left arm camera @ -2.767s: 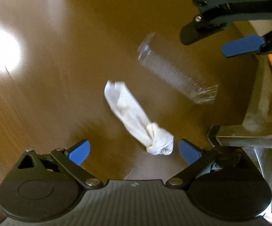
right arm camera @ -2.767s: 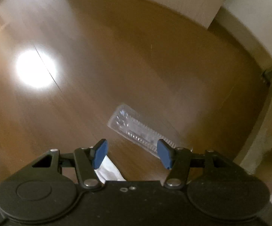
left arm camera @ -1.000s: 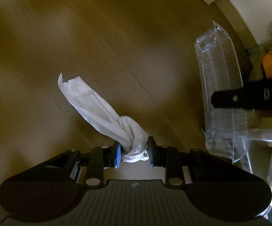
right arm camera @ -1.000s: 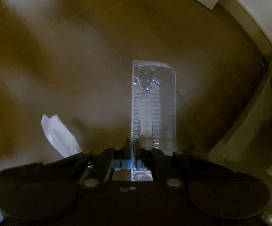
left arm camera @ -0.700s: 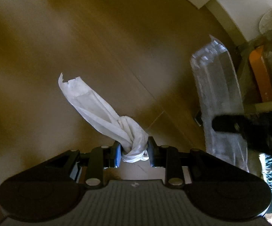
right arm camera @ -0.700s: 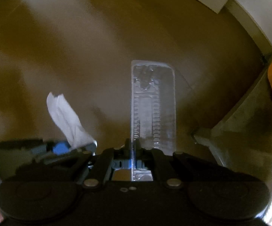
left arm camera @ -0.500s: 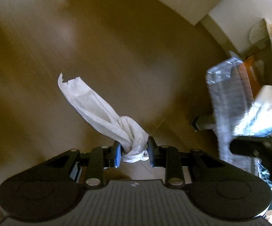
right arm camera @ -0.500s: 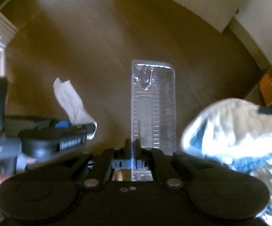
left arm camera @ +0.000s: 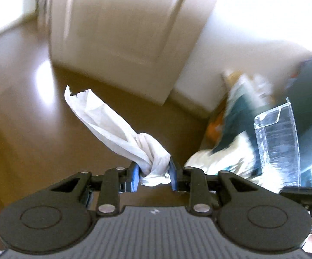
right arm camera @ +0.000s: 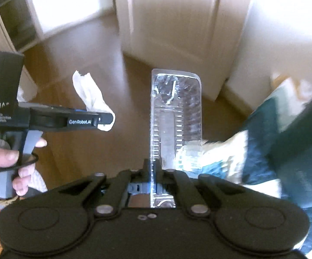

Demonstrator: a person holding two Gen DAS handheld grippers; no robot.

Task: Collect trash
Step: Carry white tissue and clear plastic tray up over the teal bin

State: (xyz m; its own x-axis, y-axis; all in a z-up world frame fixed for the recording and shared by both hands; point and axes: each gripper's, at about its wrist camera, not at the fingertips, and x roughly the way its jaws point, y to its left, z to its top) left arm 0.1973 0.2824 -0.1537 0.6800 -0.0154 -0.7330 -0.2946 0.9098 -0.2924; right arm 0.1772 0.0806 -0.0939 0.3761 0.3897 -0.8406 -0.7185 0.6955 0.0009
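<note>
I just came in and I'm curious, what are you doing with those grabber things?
A person is picking up trash with two hand-held grippers. The left gripper is shut on a twisted white tissue. The right gripper is shut on a clear plastic tray. Both pieces are held up off the brown floor.

We see bright daylight overexposing the upper corners, glare on the wooden floor (left arm camera: 41, 79) at left, motion blur smearing the right side, and fisheye bending at the edges.

Crumpled matt white paper napkin (left arm camera: 121, 136), glossy ribbed clear plastic tray (right arm camera: 175, 116), and smooth, shiny brown wood floor (left arm camera: 26, 129).
</note>
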